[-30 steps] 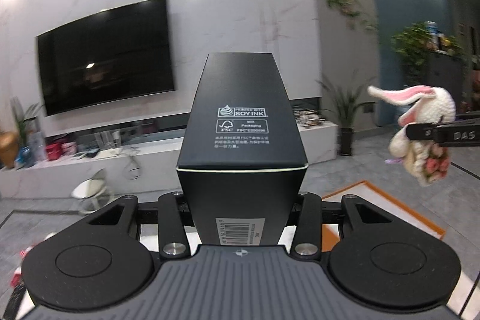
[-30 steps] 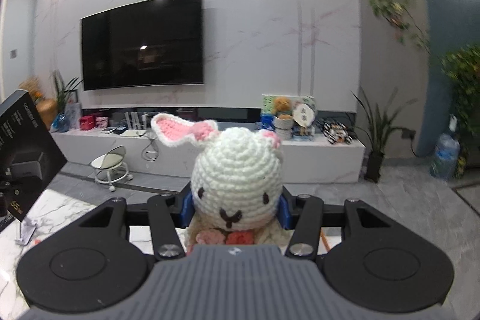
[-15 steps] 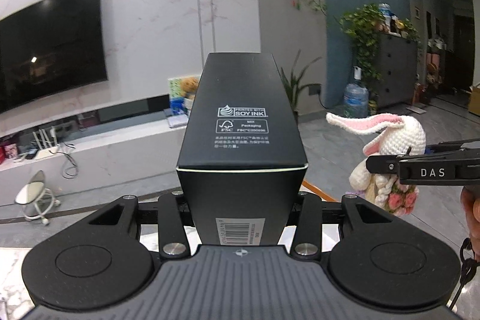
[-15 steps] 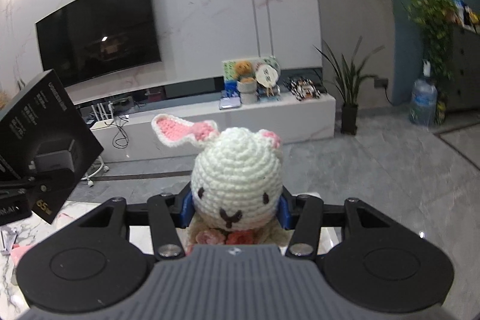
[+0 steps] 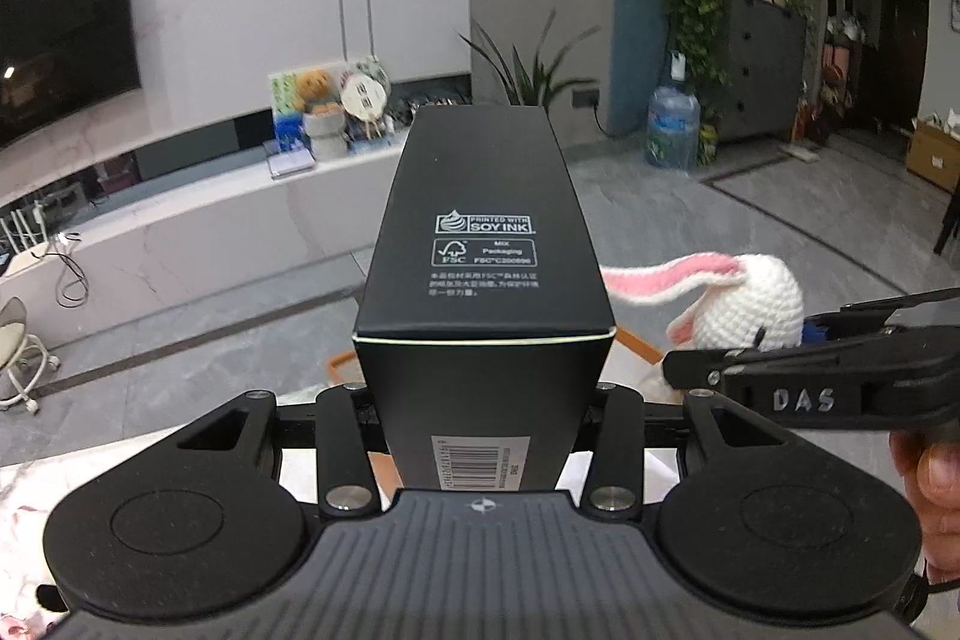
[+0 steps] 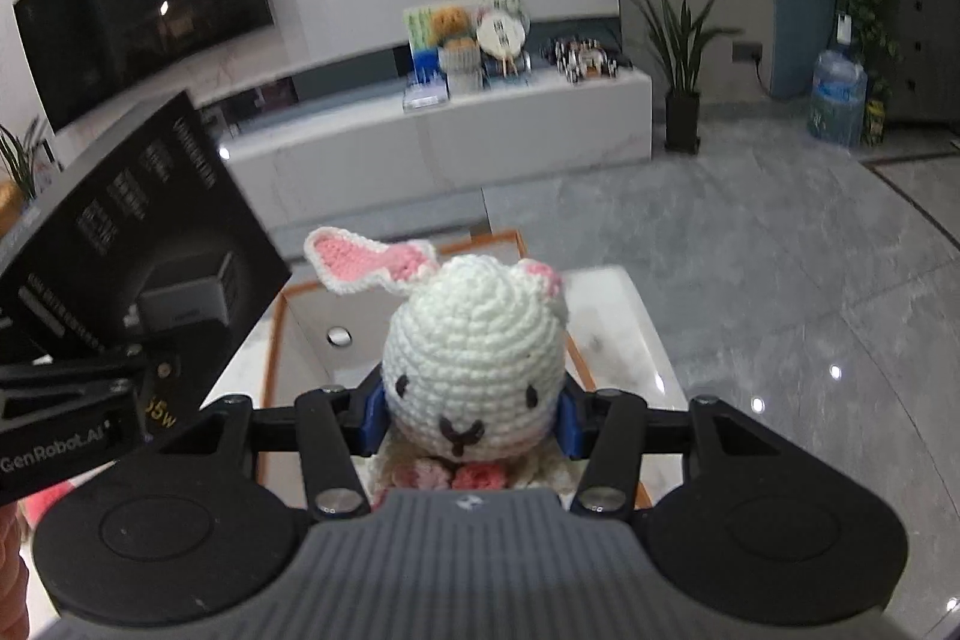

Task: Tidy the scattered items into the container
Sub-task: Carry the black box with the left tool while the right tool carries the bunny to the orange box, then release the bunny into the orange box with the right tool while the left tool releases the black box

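Living room, marble desk (image 6: 636, 334) below. Orange-rimmed tray (image 6: 277, 334) lies ahead, centre frame. Right claw (image 6: 474, 415) clenched on crochet bunny (image 6: 474, 340), nearer; left claw (image 5: 483, 424) grasping black box (image 5: 480, 280).

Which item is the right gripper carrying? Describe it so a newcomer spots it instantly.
Above the orange-rimmed tray on the marble table, the right gripper clamps a crocheted white bunny. Pink-lined ears and a stitched face distinguish it from the black box beside it.
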Motion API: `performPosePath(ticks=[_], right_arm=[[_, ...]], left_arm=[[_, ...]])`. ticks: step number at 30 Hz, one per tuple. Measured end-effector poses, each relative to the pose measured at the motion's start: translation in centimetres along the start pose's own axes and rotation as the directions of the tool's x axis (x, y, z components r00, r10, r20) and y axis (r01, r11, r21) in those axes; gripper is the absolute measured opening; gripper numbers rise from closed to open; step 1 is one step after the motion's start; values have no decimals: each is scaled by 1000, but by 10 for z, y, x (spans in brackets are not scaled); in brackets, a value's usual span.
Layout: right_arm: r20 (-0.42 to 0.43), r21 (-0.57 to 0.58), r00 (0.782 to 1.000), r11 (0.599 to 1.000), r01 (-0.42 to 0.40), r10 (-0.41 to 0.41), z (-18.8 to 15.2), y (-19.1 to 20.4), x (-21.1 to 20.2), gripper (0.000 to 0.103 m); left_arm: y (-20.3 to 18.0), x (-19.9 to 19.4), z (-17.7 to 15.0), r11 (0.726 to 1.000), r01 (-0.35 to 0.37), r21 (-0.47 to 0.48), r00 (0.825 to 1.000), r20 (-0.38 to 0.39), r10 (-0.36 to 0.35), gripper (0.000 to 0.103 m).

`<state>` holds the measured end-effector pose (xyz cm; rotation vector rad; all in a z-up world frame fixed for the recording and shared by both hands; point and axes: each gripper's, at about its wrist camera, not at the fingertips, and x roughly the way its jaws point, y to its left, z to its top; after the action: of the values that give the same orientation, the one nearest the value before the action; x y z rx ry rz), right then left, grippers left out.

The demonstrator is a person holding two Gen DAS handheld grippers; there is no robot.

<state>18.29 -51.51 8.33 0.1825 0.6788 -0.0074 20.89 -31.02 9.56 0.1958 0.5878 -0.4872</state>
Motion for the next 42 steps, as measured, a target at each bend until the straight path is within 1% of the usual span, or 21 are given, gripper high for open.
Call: performPosePath(ticks=[5, 12, 22, 25, 34, 42], right_arm=[[-54, -2, 998, 1000, 27, -27, -5, -8, 22, 54], [-122, 2, 991, 999, 48, -47, -15, -20, 43, 54], [-159, -16, 986, 999, 50, -52, -22, -16, 51, 55], [-169, -29, 984, 998, 48, -52, -23, -14, 51, 55], [-205, -109, 975, 992, 61, -82, -28, -12, 43, 55], [-195, -122, 979, 992, 42, -65, -30, -12, 32, 55]], left_arm=[[-10, 28, -8, 999, 31, 29, 997, -75, -29, 50], [-15, 54, -19, 998, 44, 43, 988, -150, -37, 50], [-19, 75, -35, 998, 44, 38, 974, -225, -34, 50], [-20, 73, -40, 998, 52, 33, 970, -240, -43, 50], [-32, 56, -61, 993, 116, 25, 950, -294, -104, 50], [-45, 46, -70, 986, 160, 54, 941, -310, -135, 50]])
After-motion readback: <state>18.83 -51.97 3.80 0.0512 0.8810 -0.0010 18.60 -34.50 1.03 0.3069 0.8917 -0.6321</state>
